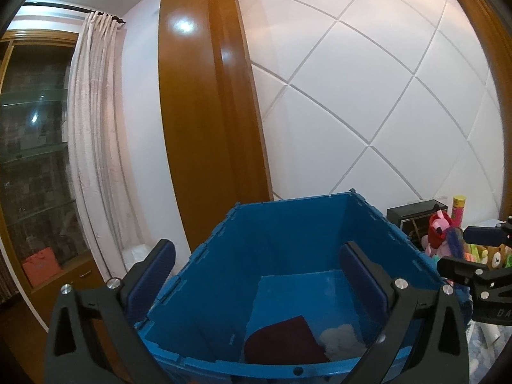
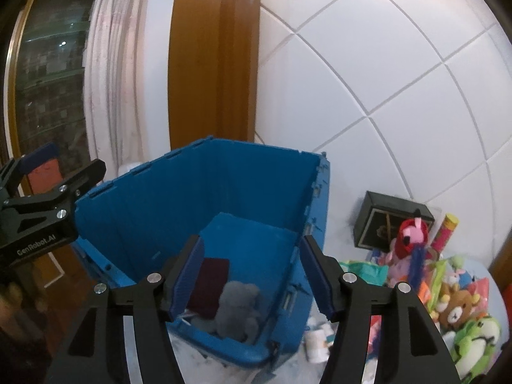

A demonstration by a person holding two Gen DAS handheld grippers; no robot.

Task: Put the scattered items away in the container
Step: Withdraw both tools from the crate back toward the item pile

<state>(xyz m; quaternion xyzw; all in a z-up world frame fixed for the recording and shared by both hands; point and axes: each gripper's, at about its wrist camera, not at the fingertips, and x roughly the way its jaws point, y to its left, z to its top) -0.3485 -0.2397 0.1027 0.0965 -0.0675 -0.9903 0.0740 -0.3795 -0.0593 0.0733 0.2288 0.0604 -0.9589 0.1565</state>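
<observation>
Fingers on both of our tools stand wide apart with nothing between them. Our left gripper [image 1: 257, 265] fills the lower part of the left wrist view, its blue pads framing the open mouth of the blue crate [image 1: 288, 224]; our right gripper [image 2: 252, 275] does the same in the lower centre of its own view. Each tool also shows in the other's picture: the right one at the right edge of the left view, the left one at the left edge of the right view, so we hold them side by side above the crate.

Inside the crate, low in both frames, lie a dark maroon cloth [image 2: 211, 278] and a grey plush toy [image 2: 238, 307], which reads pale and washed out in the left view. They rest on the crate floor near its closer wall, roughly below our spread fingers, which we judge fits tools that have just let something drop as well as tools merely passing over.

Much still lies outside. At the lower right of the right view a heap of soft toys sits beside the crate: a pink and red plush [image 2: 409, 233], a brown bear [image 2: 457, 307] and a green plush [image 2: 476, 342], with a dark box [image 2: 393, 220] and a yellow-capped tube [image 2: 444, 227] behind them against the white tiled wall [image 2: 384, 80]. Small white bottles [image 2: 316, 339] lie just beside the crate's corner. We judge the tidying partly done.
</observation>
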